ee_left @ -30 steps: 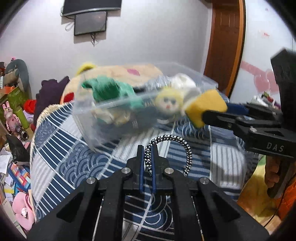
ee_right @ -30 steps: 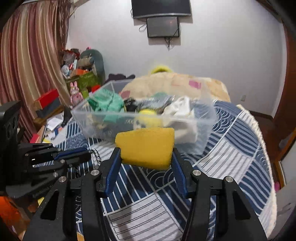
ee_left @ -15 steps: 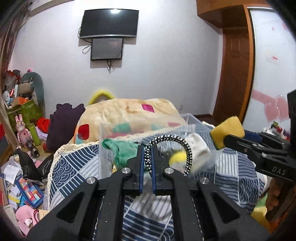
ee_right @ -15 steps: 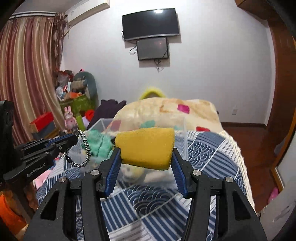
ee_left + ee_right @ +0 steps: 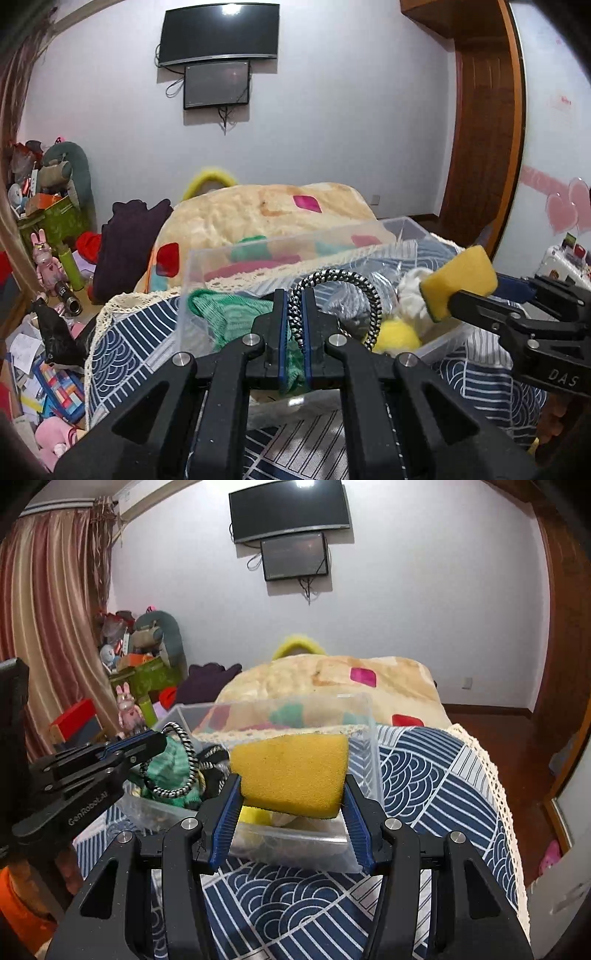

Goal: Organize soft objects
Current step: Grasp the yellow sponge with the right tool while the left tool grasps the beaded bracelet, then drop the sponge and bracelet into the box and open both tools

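My left gripper (image 5: 294, 314) is shut on a black-and-white braided hair tie (image 5: 343, 291) and holds it over the clear plastic bin (image 5: 280, 247). The hair tie also shows in the right wrist view (image 5: 184, 764). My right gripper (image 5: 291, 805) is shut on a yellow sponge (image 5: 291, 771) above the bin's near right part (image 5: 365, 738). The sponge also shows in the left wrist view (image 5: 458, 284). In the bin lie a green knit cloth (image 5: 225, 310), a yellow plush ball (image 5: 397, 334) and a white soft item (image 5: 412, 286).
The bin stands on a bed with a blue-and-white patterned cover (image 5: 424, 775). A beige blanket with coloured patches (image 5: 266, 214) lies behind it. Toys and clutter (image 5: 44, 236) fill the floor at the left. A wooden door (image 5: 484, 147) is at the right.
Both grippers have risen and moved forward over the bin with their loads. The bin now sits lower in both views, with its open top in sight.
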Action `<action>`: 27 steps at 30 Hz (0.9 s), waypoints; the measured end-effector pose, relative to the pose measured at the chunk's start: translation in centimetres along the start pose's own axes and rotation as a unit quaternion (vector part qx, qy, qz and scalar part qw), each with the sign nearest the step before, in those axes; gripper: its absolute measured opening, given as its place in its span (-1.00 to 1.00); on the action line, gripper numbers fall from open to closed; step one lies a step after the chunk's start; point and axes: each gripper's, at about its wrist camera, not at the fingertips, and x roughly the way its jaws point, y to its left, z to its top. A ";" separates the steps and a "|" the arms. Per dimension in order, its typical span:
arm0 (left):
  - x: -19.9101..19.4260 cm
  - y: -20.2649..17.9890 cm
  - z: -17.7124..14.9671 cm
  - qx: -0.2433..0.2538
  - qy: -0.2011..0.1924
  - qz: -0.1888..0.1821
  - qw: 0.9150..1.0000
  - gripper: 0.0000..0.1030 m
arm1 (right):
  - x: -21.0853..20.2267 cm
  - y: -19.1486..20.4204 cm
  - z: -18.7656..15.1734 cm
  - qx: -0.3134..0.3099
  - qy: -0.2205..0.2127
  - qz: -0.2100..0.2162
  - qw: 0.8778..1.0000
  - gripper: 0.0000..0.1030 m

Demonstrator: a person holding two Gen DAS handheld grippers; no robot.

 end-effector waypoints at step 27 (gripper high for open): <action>-7.4 0.2 -0.9 -0.017 -0.023 -0.032 0.999 -0.46 | -5.5 0.9 1.0 -0.032 -0.049 0.011 0.998 0.33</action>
